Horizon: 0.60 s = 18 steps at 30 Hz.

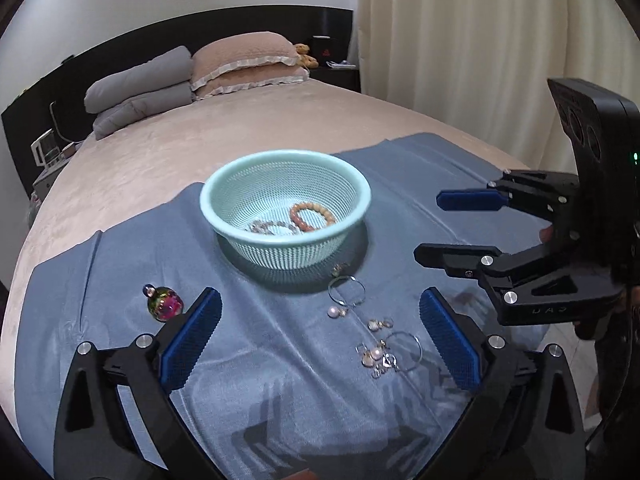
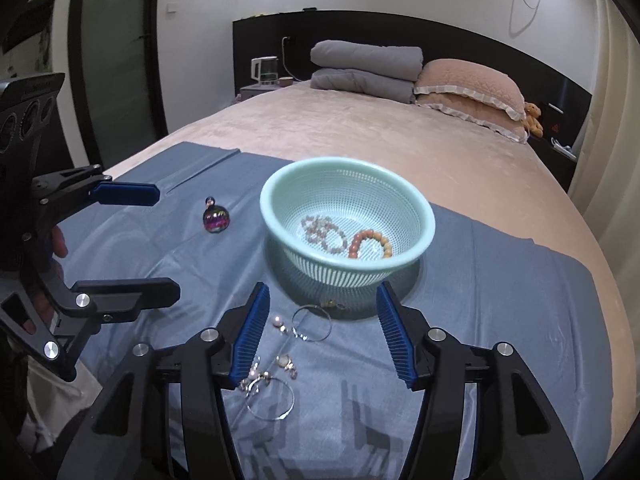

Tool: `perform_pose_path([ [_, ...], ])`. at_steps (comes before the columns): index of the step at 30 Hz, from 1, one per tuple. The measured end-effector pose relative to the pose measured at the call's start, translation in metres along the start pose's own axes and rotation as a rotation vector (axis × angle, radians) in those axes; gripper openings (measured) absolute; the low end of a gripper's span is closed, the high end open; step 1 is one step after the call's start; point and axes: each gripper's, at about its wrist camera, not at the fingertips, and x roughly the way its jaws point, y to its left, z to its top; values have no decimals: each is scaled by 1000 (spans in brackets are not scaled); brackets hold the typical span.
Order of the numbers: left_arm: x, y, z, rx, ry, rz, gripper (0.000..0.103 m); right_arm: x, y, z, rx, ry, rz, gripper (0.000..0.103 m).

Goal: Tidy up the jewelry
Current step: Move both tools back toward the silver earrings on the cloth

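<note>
- Basket of mint-green perforated plastic (image 1: 285,200) sits on a blue cloth (image 1: 260,360) over the bed; a pale bead bracelet (image 2: 323,234) and an orange bead bracelet (image 2: 370,243) lie inside it.
- In front of the basket, silver hoops and pearl earrings (image 1: 378,344) lie scattered.
- Beside the basket stands an iridescent round glass bottle (image 1: 164,302).
- The left gripper (image 1: 320,338) and right gripper (image 2: 322,334) hang near the basket, jaws apart, empty.
</note>
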Motion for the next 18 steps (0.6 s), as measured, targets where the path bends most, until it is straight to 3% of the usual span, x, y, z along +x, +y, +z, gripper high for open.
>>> perform_pose_path([
  [3,11,-15,-25,79,25,-20,97,4,12,-31,-99,19,9,67],
  [8,27,-26,-57,167,45,-65,97,13,25,-74,-193,60,92,68],
  [14,43,-17,-68,110,24,-138,96,31,26,-89,-189,77,143,68],
  [18,49,-17,-71,90,1,-177,88,43,24,-92,-171,70,160,68],
])
